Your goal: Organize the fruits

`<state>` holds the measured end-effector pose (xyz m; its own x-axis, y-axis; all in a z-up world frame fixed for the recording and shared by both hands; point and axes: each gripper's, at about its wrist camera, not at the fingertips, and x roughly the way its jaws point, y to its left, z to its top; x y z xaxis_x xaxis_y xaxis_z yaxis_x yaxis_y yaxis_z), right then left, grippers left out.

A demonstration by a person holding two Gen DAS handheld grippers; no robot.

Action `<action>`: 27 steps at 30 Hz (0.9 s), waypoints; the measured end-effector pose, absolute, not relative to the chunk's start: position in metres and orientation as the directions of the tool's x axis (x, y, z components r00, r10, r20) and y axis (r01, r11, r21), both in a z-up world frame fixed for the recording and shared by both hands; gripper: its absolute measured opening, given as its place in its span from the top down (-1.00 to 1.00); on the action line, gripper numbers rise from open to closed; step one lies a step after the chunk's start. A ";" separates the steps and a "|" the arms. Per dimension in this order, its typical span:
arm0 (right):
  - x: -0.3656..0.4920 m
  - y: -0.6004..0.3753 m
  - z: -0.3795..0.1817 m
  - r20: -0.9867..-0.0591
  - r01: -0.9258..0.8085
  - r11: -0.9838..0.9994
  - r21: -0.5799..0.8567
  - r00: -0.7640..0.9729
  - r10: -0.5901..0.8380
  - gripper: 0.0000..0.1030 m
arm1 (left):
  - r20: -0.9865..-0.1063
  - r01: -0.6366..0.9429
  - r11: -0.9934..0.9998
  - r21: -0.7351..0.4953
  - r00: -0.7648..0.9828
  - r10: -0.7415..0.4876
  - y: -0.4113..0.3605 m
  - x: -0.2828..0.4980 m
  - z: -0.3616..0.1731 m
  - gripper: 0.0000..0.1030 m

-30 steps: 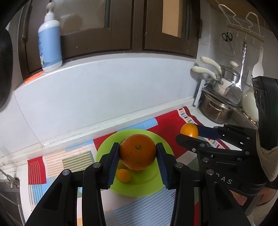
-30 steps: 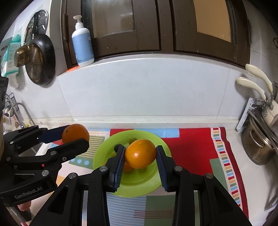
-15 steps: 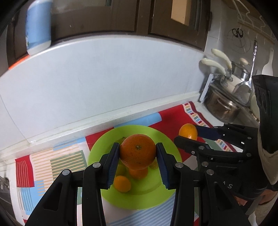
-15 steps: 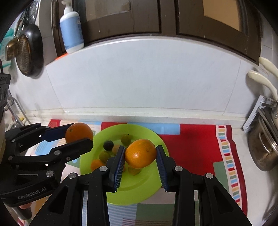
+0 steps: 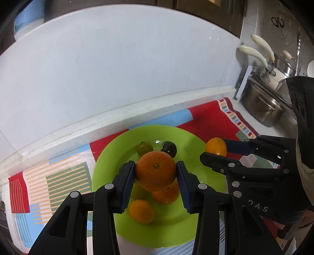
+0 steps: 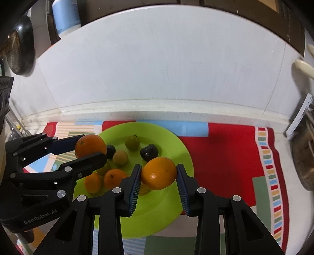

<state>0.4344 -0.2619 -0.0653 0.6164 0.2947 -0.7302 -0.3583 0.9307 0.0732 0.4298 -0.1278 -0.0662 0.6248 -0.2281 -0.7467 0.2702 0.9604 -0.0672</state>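
My left gripper [image 5: 156, 173] is shut on a large orange [image 5: 155, 171] and holds it over the middle of the green plate [image 5: 109, 155]. My right gripper [image 6: 158, 173] is shut on a second orange [image 6: 159, 173] over the plate's right half [image 6: 176, 208]. On the plate lie several small fruits: two oranges [image 6: 113, 177], a dark plum [image 6: 149, 152], green ones [image 6: 132, 142]. Each gripper shows in the other's view, the right one [image 5: 215, 151] and the left one [image 6: 90, 150].
The plate rests on a patchwork cloth [image 6: 225, 153] on a white counter against a white wall. Steel pots [image 5: 263, 106] and cream-handled pans [image 5: 253, 53] stand at the right. A blue soap bottle [image 6: 65, 17] sits on the ledge; a pan [image 6: 17, 51] hangs at left.
Both grippers have tipped down and moved closer over the plate, each still holding its orange. More of the fruits on the plate have come into view.
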 end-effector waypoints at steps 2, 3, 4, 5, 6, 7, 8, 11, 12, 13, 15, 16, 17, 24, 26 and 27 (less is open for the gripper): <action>0.438 -0.262 -0.070 -0.735 -0.357 0.931 0.078 0.610 0.296 0.29 | -0.753 0.270 0.961 -0.063 0.619 -0.223 -0.128 0.431 -0.069 0.19; 0.440 -0.262 -0.071 -0.737 -0.356 0.931 0.080 0.608 0.296 0.29 | -0.755 0.271 0.961 -0.061 0.617 -0.222 -0.128 0.432 -0.070 0.19; 0.442 -0.262 -0.074 -0.740 -0.354 0.931 0.087 0.603 0.298 0.29 | -0.757 0.272 0.960 -0.059 0.615 -0.220 -0.129 0.432 -0.071 0.19; 0.444 -0.262 -0.076 -0.743 -0.353 0.931 0.092 0.599 0.300 0.29 | -0.759 0.273 0.960 -0.057 0.613 -0.219 -0.129 0.433 -0.072 0.19; 0.445 -0.262 -0.078 -0.745 -0.351 0.931 0.098 0.594 0.303 0.29 | -0.761 0.275 0.960 -0.053 0.611 -0.217 -0.130 0.434 -0.072 0.19; 0.448 -0.262 -0.080 -0.747 -0.349 0.931 0.107 0.589 0.307 0.29 | -0.762 0.276 0.960 -0.050 0.610 -0.216 -0.130 0.435 -0.072 0.19; 0.448 -0.262 -0.081 -0.748 -0.348 0.931 0.112 0.587 0.309 0.29 | -0.763 0.277 0.960 -0.047 0.611 -0.214 -0.131 0.436 -0.072 0.19; 0.452 -0.263 -0.084 -0.749 -0.346 0.930 0.124 0.582 0.317 0.29 | -0.755 0.276 0.961 -0.032 0.624 -0.204 -0.130 0.434 -0.071 0.09; 0.453 -0.263 -0.085 -0.748 -0.345 0.930 0.126 0.583 0.318 0.29 | -0.747 0.270 0.963 -0.022 0.635 -0.195 -0.129 0.433 -0.069 -0.05; 0.453 -0.263 -0.085 -0.749 -0.344 0.930 0.128 0.581 0.318 0.29 | -0.740 0.264 0.964 -0.015 0.646 -0.188 -0.128 0.431 -0.067 -0.10; 0.453 -0.263 -0.085 -0.746 -0.341 0.932 0.127 0.586 0.316 0.14 | -0.724 0.255 0.967 -0.001 0.667 -0.176 -0.125 0.426 -0.062 -0.10; 0.452 -0.264 -0.084 -0.743 -0.338 0.932 0.127 0.590 0.316 0.06 | -0.721 0.247 0.969 0.008 0.672 -0.166 -0.124 0.424 -0.060 -0.11; 0.451 -0.265 -0.083 -0.737 -0.335 0.934 0.127 0.598 0.315 0.01 | -0.716 0.236 0.971 0.019 0.681 -0.151 -0.122 0.420 -0.058 -0.11; 0.425 -0.271 -0.067 -0.697 -0.302 0.948 0.102 0.658 0.285 0.01 | -0.690 0.178 0.983 0.043 0.717 -0.099 -0.112 0.394 -0.047 -0.17; 0.417 -0.273 -0.062 -0.690 -0.290 0.952 0.101 0.669 0.277 0.01 | -0.682 0.172 0.985 0.036 0.724 -0.101 -0.110 0.385 -0.042 -0.17; 0.413 -0.274 -0.059 -0.684 -0.287 0.952 0.102 0.675 0.277 0.01 | -0.675 0.167 0.986 0.023 0.730 -0.108 -0.108 0.378 -0.038 -0.18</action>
<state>0.4131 -0.2736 -0.0592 0.6749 0.2766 -0.6841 -0.2869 0.9525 0.1021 0.3785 -0.1081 -0.0375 0.7303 -0.1076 -0.6746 0.1668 0.9857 0.0234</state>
